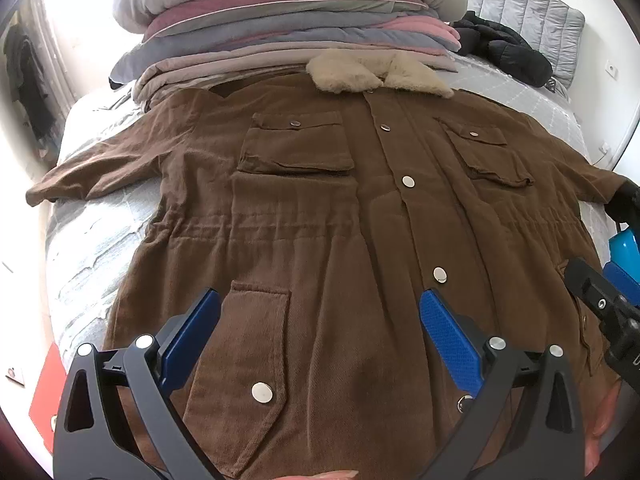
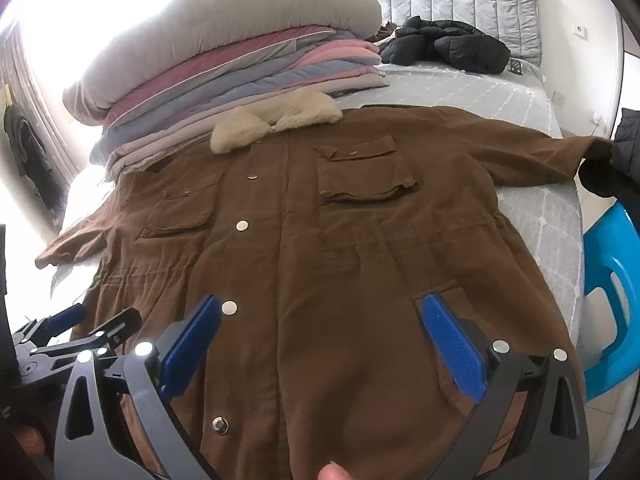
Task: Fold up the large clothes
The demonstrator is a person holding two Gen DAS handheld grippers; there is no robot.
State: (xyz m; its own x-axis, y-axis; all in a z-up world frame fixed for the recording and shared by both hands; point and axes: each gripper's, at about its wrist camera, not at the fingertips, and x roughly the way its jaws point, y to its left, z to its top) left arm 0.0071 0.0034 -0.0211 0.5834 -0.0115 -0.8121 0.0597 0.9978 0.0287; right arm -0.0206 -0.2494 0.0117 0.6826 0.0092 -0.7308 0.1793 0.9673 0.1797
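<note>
Left gripper (image 1: 320, 336) and right gripper (image 2: 322, 336) are held wide apart, empty, above the hem of a brown corduroy coat (image 1: 320, 208) spread flat on the bed (image 2: 472, 88). Folding not yet begun; a sleeve (image 1: 96, 176) likely needs grasping next.

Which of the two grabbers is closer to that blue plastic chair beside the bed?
Right. The right gripper hovers over the coat's hem on the chair's side; the left gripper is farther along the hem.

Brown coat (image 2: 320, 248) flat on bed (image 2: 532, 208), right gripper (image 2: 320, 340) wide above, seemingly untouching.
</note>
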